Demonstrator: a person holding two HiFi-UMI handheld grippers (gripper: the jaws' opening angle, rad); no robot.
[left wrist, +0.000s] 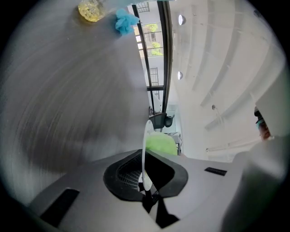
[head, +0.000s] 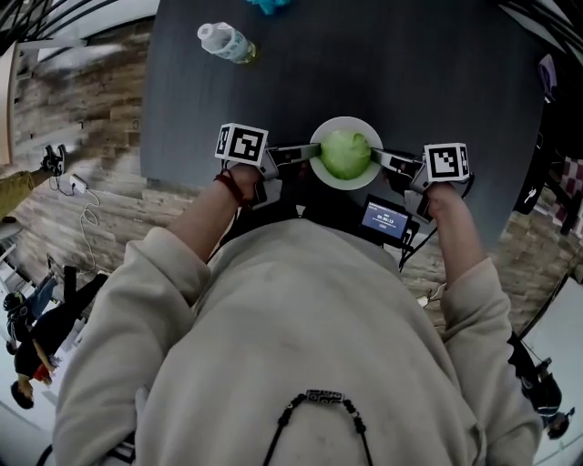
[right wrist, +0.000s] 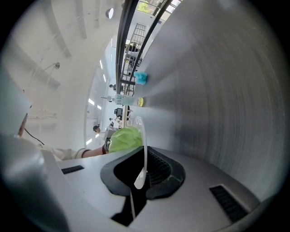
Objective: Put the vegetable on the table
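Vegetable [head: 346, 154], one, on one white plate [head: 346, 122], its rim clamped by left claw [head: 312, 155] and right claw [head: 381, 158].

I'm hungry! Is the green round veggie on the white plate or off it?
On it: the round green vegetable sits in the middle of the round white plate.

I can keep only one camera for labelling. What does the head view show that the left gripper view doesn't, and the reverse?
Only the head view: the whole round plate from above, with the left claw and right claw clamped on opposite sides of its rim, and a small lit screen near the person's body. Only the left gripper view: the rim edge-on, pinched between that claw's jaws, plus ceiling lights beyond. Both: the plate, the green vegetable, the dark table, and the bottle and blue object at its far end.
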